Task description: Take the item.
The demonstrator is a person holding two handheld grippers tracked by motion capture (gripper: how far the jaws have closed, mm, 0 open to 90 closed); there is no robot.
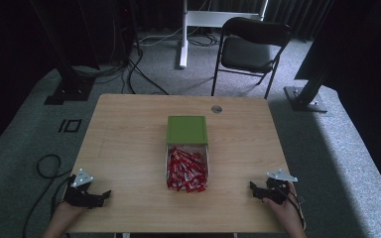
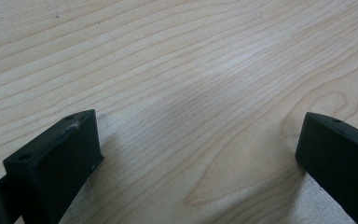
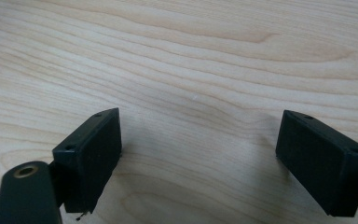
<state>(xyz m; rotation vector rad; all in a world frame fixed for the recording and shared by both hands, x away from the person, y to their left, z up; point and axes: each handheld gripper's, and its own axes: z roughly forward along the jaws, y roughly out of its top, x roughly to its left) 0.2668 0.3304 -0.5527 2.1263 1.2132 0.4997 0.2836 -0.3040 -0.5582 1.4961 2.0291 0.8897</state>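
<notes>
A wooden bench (image 1: 129, 148) seen from above. At its centre sits a clear box (image 1: 187, 168) full of red packets (image 1: 186, 172), with a green lid (image 1: 187, 130) lying touching it at 12 o'clock. The left gripper (image 1: 104, 194) rests at 8 o'clock and the right gripper (image 1: 254, 189) at 4 o'clock, well apart from the box. Both sets of fingers (image 2: 60, 158) are spread wide, released, holding nothing. A black chair (image 1: 250, 47) stands beyond the bench.

Green lid (image 1: 187, 130), red packets (image 1: 186, 171), pale wood-grain table (image 1: 129, 144), black chair (image 1: 250, 49).
</notes>
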